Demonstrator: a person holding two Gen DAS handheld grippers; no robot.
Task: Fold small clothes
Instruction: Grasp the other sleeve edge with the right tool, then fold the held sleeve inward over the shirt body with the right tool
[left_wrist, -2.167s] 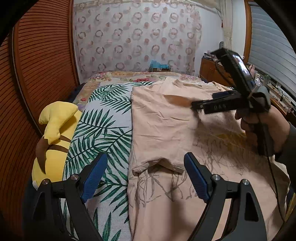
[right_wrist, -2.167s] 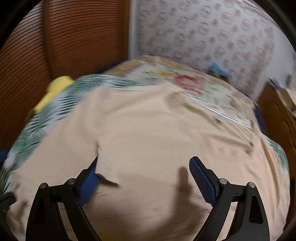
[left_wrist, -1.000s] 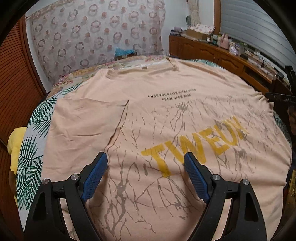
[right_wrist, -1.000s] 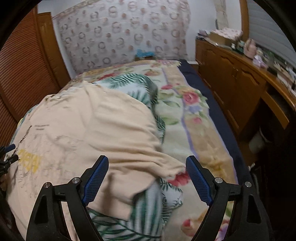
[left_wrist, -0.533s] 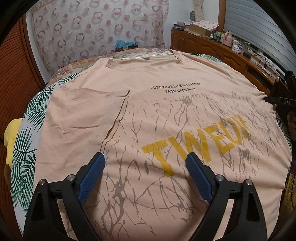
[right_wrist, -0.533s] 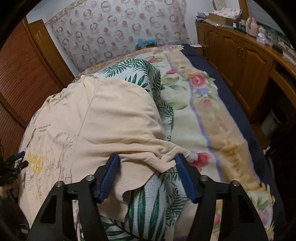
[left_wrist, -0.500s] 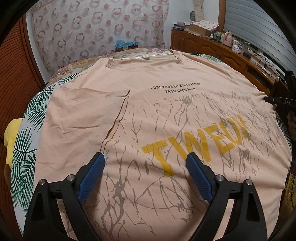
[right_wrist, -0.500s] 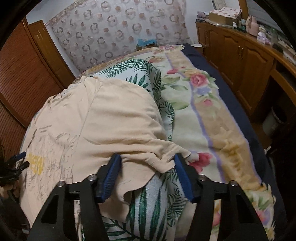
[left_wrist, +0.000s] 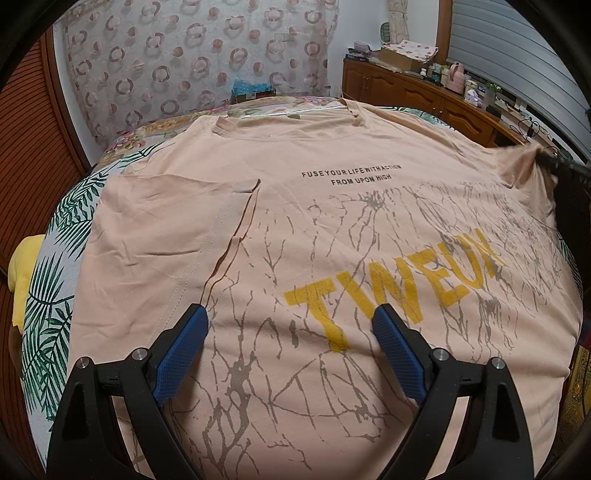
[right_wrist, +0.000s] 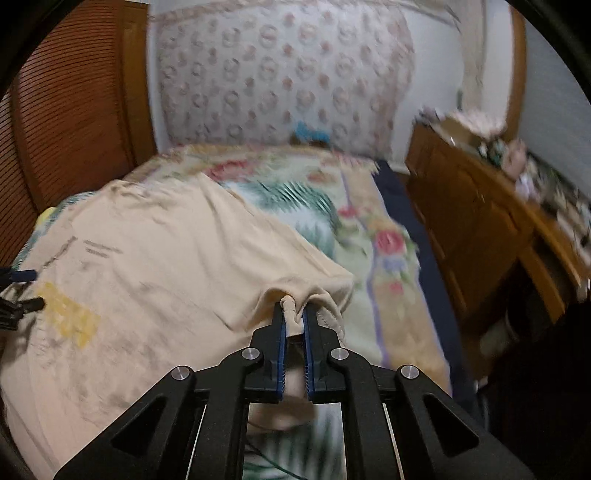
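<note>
The shirt carries two small black lines across the chest: "FUSE YOUR LIFE WITH ACTION" above "FROM UPON HIGH". Lower down, large yellow capitals read "TWEUX", though the last letter sits near a fold and is less sure. In the right wrist view the same print shows only as a blurred yellow patch and grey smudges, not readable. No other writing can be read.

Left tongs gape wide; right tongs closing on cloth.
</note>
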